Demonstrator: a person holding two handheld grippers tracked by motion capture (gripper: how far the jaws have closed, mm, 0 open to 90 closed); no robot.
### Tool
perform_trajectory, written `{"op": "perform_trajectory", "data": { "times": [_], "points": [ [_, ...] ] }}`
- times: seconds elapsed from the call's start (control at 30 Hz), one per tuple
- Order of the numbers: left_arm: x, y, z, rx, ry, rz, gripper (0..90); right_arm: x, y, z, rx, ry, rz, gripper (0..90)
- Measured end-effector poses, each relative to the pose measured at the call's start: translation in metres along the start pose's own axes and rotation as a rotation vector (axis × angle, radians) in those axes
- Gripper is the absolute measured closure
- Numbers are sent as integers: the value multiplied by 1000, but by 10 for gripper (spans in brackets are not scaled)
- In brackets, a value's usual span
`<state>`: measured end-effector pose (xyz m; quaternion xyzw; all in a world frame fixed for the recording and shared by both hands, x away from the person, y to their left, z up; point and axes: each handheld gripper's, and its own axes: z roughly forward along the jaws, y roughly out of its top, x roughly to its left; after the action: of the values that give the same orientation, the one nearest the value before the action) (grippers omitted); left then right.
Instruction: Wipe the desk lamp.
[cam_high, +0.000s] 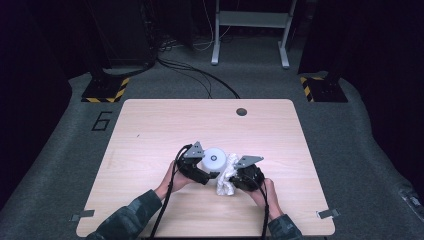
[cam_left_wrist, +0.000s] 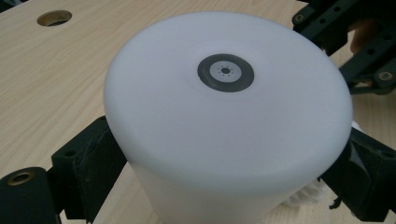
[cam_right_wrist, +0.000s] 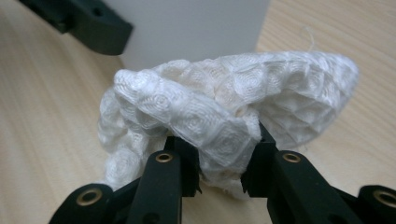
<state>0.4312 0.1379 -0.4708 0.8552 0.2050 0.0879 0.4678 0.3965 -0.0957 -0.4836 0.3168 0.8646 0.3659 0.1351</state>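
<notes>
canister (cam_high: 214, 159) on table (cam_high: 150, 130), between both grippers | cloth (cam_high: 226, 181) just right of it (touching) | table hole (cam_high: 241, 111) behind

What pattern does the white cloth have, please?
The cloth has a quilted honeycomb weave, clearest in the right gripper view.

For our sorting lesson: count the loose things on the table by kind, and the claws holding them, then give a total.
White round container: 1
White crumpled cloth: 1
Black claws, left claw clamped on the container, right claw clamped on the cloth: 2
Total: 4
</notes>
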Motion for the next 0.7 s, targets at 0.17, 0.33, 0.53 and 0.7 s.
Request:
{"op": "perform_trajectory", "data": {
  "times": [0.17, 0.33, 0.53, 0.7],
  "points": [
    [0, 0, -1, 11, -5, 5, 87, -18, 7, 3, -13, -35, 30, 722],
    [0, 0, -1, 13, -4, 8, 87, -26, 14, 8, -23, -48, 51, 722],
    [0, 1, 0, 21, -5, 11, 86, -34, 32, 7, -57, -69, 36, 724],
    [-2, 1, 1, 14, -3, 11, 86, -34, 52, -6, -105, -86, 17, 726]
  ]
}}
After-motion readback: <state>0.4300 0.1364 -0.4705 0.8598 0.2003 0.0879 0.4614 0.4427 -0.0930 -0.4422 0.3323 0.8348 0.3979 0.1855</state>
